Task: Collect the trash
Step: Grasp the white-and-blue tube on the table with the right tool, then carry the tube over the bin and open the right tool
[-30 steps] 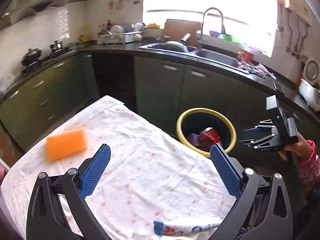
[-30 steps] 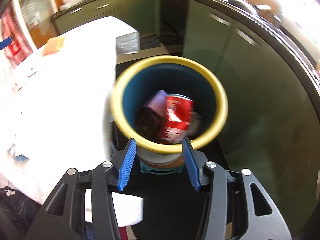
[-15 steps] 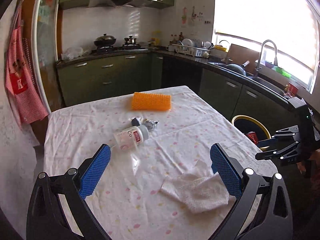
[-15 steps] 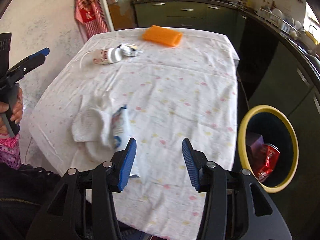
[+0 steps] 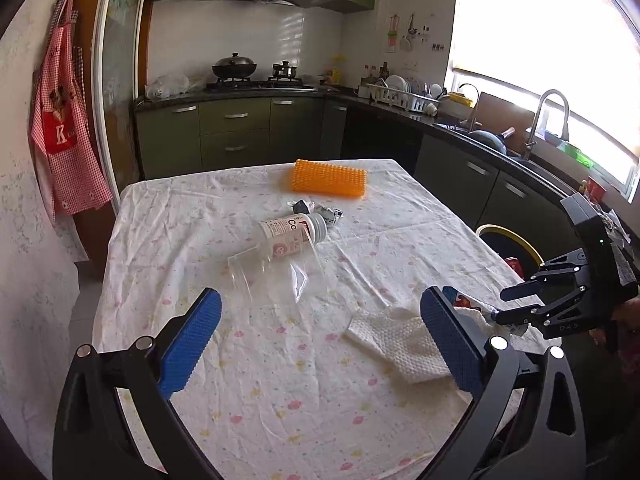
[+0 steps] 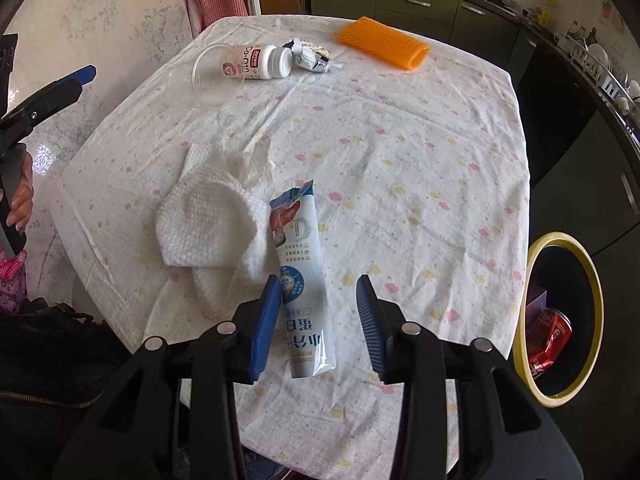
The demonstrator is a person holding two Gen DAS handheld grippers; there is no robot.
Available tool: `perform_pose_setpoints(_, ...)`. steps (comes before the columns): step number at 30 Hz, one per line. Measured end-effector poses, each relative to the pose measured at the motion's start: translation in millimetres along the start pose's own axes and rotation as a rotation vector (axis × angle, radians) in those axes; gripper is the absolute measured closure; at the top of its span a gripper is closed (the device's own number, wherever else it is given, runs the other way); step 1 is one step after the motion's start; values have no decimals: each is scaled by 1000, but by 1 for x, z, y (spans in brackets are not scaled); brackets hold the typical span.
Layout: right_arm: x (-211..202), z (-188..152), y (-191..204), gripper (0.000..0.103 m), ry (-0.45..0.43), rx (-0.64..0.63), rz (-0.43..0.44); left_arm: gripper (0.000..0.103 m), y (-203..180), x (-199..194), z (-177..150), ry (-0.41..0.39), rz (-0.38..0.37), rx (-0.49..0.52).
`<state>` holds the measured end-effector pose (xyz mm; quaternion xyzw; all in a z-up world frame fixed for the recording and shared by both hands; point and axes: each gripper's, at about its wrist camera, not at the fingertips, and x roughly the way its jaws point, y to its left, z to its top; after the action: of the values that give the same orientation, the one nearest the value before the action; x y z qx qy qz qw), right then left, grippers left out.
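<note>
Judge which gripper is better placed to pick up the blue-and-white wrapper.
Right. The right gripper already straddles the blue-and-white wrapper, jaws closing around it. The left gripper hangs open over bare tablecloth, off to the side.

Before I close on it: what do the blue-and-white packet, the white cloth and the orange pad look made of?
Packet: glossy printed plastic film, going by its sheen and torn top edge. White cloth: soft matte waffle-textured fabric or thick paper towel; can't tell which. Orange pad: bumpy foam or soft plastic, probably.
</note>
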<state>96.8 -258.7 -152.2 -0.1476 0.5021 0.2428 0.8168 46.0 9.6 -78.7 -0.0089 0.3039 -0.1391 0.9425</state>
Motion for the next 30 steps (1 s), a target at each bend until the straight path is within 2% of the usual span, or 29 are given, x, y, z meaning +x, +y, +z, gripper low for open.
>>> perform_pose_setpoints(3,4,3,-5,68,5,13,-19,5,-4,2,0,3,-7,3)
perform_pose_setpoints(9,17,10,-2,73,16,-13,12,5,-13,9,1,19,-9,16)
perform_pose_setpoints(11,22,11,-4,82,26,-13,15,5,-16,10,1,21,-7,21)
perform_pose_setpoints(14,24,11,-6,86,24,-8,27,5,-18,12,0,26,-6,27)
perform_pose_setpoints(24,4,7,-28,87,-37,73,3,5,-17,21,-2,44,-10,13)
perform_pose_setpoints(30,-13,-3,-74,87,-78,185,-82,5,-23,23,-3,51,-16,23)
